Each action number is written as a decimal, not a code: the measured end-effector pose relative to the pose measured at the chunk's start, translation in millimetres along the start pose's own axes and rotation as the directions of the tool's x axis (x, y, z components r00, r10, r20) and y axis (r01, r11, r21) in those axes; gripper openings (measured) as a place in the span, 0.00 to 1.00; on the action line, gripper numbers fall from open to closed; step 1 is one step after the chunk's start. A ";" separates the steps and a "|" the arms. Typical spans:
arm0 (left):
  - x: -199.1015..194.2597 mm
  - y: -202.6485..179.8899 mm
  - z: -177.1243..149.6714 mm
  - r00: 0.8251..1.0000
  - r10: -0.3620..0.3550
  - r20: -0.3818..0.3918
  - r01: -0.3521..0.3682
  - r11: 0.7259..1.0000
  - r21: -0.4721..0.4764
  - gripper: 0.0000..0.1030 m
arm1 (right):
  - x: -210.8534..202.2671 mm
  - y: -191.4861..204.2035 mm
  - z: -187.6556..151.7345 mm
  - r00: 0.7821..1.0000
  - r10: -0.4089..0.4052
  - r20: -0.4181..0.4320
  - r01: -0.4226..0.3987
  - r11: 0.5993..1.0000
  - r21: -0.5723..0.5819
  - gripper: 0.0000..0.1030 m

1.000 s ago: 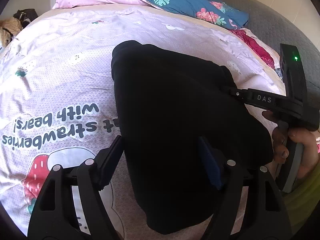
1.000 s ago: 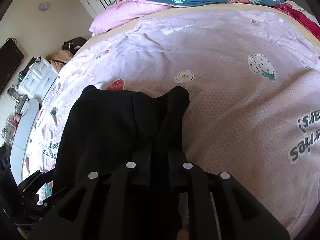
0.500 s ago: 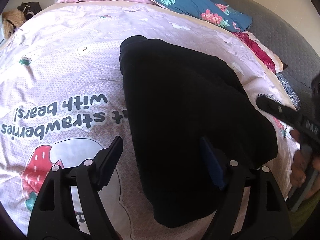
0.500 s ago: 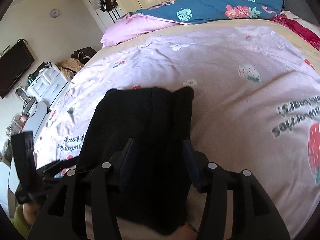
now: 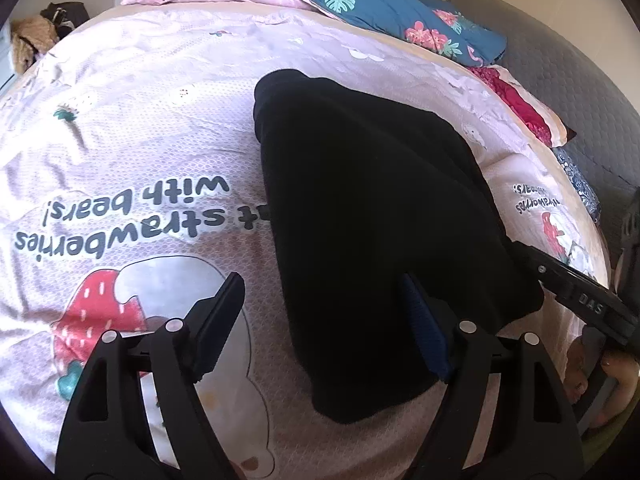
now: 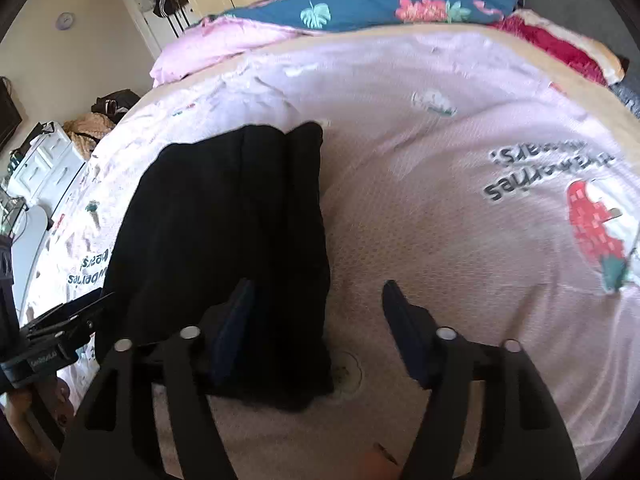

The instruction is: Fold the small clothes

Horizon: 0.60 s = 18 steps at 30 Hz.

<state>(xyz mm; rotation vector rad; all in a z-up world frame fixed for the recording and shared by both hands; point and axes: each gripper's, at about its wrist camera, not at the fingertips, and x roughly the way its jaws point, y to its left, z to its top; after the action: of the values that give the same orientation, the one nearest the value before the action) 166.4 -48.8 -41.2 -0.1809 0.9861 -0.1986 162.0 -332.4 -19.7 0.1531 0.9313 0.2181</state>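
Observation:
A black garment (image 5: pixel 376 216) lies folded into a long strip on the pink bedspread (image 5: pixel 132 128). It also shows in the right wrist view (image 6: pixel 228 232). My left gripper (image 5: pixel 320 312) is open and empty, its jaws astride the near left edge of the garment, just above it. My right gripper (image 6: pixel 316 320) is open and empty, straddling the garment's near right edge. In the left wrist view the right gripper's body (image 5: pixel 580 296) sits by the garment's right corner. In the right wrist view the left gripper's body (image 6: pixel 52 336) sits at the garment's left.
The pink bedspread (image 6: pixel 440 184) has strawberry prints and dark lettering. A blue floral quilt (image 5: pixel 384 12) and pink pillow (image 6: pixel 216 48) lie at the far end. A red cloth (image 5: pixel 516 108) and grey headboard (image 5: pixel 576 80) are at right. A white dresser (image 6: pixel 44 164) stands left of the bed.
My right gripper opened and let go of the black garment, then drew back to the right. The garment now lies flat. My left gripper stayed open and shifted slightly back.

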 end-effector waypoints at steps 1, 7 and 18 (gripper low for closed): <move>-1.0 0.0 0.5 1.000 0.000 0.002 0.000 1.000 -0.002 0.70 | -5.4 0.9 -1.7 1.000 0.000 0.017 0.000 1.000 -0.003 0.75; -21.2 1.2 -4.0 1.000 0.000 0.027 0.000 1.000 -0.013 0.87 | -45.1 8.7 -16.6 0.990 -0.001 0.139 0.006 0.999 -0.037 0.96; -74.5 -6.6 -21.6 0.989 -0.007 0.148 0.003 1.000 0.027 0.91 | -103.9 32.0 -56.7 0.957 -0.005 0.290 0.038 0.993 -0.110 0.96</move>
<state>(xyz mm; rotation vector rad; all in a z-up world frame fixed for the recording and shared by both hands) 107.8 -38.1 8.8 -0.1713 0.8354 -0.2002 52.4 -325.5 34.8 0.0662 0.6261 0.2215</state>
